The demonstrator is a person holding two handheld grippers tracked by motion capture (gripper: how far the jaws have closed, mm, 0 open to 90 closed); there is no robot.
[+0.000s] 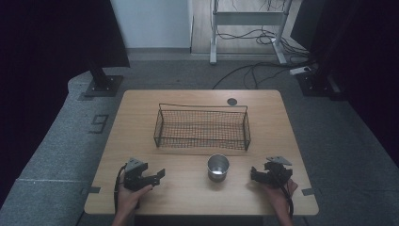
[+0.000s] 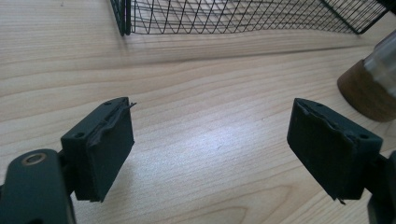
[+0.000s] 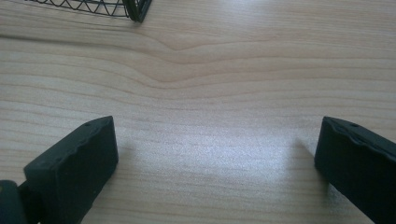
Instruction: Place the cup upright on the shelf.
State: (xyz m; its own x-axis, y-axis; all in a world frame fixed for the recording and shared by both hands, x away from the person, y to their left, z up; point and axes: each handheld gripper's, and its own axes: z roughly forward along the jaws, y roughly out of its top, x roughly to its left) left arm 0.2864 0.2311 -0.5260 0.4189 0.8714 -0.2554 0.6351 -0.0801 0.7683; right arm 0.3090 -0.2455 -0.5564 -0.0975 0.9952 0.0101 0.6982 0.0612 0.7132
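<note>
Both grippers sit low in the high view, left [image 1: 153, 177] and right [image 1: 258, 174], flanking the cup [image 1: 218, 167] below the basket [image 1: 202, 128]. Left gripper view: jaws apart, nothing between, cup [image 2: 371, 81] at right edge. Right gripper view: jaws wide apart over bare table [image 3: 210, 93].

The high view is dim, its corners nearly black. Both gripper views are brighter: soft overhead glare whitens the pale wooden surface [image 2: 205, 140], and edges perhaps blur slightly.

High view overhead, facing forward, tool views low, close over table [image 1: 197, 193], sharing perhaps basket [image 2: 243, 16]
</note>
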